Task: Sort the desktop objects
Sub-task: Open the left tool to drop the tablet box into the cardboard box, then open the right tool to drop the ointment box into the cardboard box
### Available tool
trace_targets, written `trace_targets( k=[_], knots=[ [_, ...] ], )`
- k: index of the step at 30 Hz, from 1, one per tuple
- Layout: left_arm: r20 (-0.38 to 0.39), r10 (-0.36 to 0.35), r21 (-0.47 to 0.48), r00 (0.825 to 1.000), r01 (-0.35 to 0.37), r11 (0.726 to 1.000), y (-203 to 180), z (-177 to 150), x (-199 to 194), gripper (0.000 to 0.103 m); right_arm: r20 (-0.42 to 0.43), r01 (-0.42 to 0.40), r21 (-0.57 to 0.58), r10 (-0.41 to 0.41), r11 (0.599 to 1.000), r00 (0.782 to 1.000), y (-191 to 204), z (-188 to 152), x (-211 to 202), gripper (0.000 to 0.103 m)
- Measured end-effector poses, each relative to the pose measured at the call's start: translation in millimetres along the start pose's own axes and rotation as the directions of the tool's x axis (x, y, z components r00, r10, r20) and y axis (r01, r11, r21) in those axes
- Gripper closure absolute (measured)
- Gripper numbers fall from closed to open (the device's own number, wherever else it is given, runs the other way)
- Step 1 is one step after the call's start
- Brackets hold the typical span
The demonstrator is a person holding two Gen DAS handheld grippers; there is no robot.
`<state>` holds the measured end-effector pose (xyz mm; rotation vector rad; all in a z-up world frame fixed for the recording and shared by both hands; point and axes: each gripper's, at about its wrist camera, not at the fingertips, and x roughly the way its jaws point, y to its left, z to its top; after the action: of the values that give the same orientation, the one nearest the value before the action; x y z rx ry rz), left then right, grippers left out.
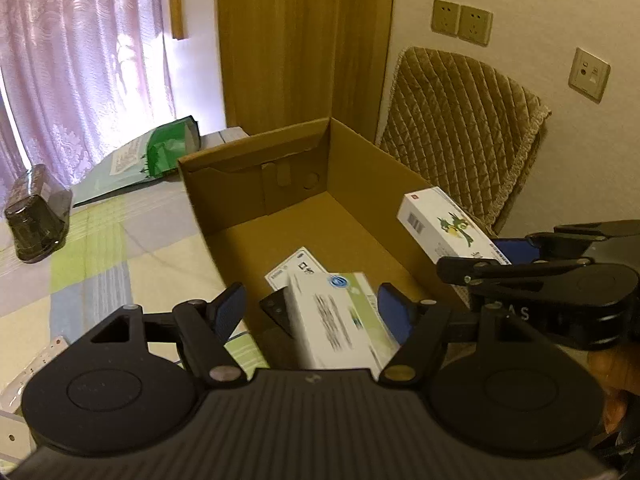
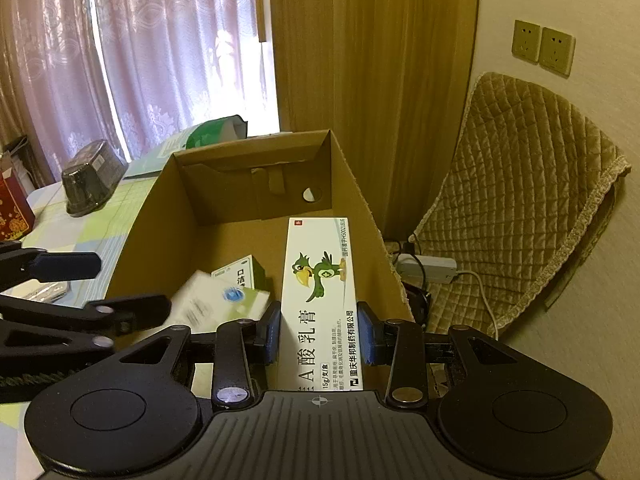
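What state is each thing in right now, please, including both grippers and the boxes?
Left gripper: open, fingers apart around the blurred box.
Green-and-white box: blurred, ungripped, over the carton.
Right gripper: shut on the bird box.
Bird box: held above the carton.
Cardboard carton: open-topped.
Small white box: inside the carton.

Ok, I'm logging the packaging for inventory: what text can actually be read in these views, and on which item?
Parrot ointment box, held in the right gripper:
"A酸乳膏"
"15g/支/盒"
"重庆华邦制药有限公司"
"国药准字H50021816"
White box behind, in the cardboard box: "洁口", rest hidden.
Green-white box between the left gripper's open fingers: motion-blurred, unreadable.
Right gripper body: "AS", partly hidden.
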<state>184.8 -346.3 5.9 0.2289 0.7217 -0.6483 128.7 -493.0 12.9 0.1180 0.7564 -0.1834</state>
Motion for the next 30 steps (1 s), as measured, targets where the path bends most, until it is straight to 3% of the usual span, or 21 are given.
trace_targets(
  k=[22,30],
  knots=[
    [-0.001,0.023,-0.056,1.000,-0.023,0.998,21.8,-10.4,-14.9,0.035,-0.027,-0.010,-0.030,0.009,1.000,1.000,16.4,0.3,12.6,0.065],
    [-0.006,0.029,-0.069,1.000,-0.029,0.997,28.1,-13.9,-18.6,0.035,0.017,-0.005,-0.035,0.006,0.999,1.000,20.8,4.2,8.9,0.065]
  ],
)
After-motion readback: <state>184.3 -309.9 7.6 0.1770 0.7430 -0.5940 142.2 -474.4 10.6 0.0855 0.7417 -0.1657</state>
